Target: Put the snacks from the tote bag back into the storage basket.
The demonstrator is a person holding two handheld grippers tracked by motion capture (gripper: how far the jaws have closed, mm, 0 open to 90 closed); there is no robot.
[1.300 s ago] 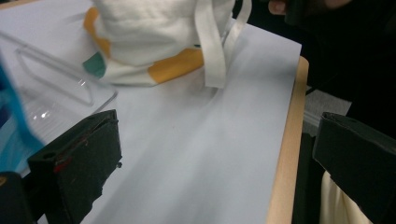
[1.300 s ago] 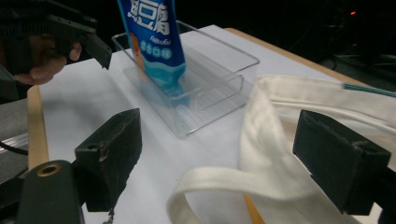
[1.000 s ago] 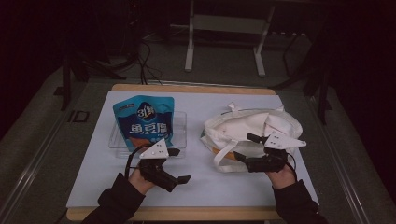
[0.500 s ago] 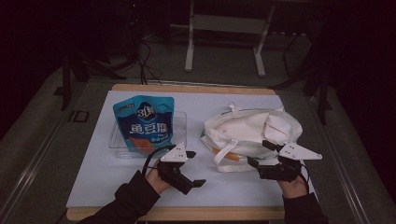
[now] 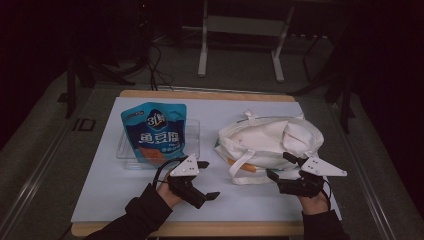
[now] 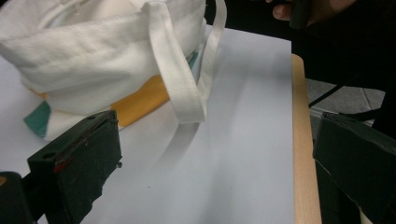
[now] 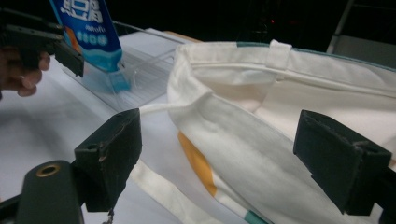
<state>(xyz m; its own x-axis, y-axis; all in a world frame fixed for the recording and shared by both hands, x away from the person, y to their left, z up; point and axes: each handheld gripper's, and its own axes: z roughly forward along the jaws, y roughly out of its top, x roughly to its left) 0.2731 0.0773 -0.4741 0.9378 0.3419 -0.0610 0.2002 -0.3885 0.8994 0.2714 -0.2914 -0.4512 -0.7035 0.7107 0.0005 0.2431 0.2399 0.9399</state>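
Both grippers withdrawn; pouch (image 5: 156, 134) "鱼豆腐".

Lighting: dim overall; surroundings of the worktop (image 5: 250, 200) near black in high view. Soft shadow under the white bag's strap (image 6: 180, 79) in left gripper view. Slight grain, foreground jaws soft

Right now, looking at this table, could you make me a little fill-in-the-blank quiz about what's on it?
1. The blue snack pouch stands in a clear ____.
2. The cloth bag is mostly ____ in colour.
3. Both the left gripper and the right gripper are ____, holding nothing.

Missing words: tray; white; open
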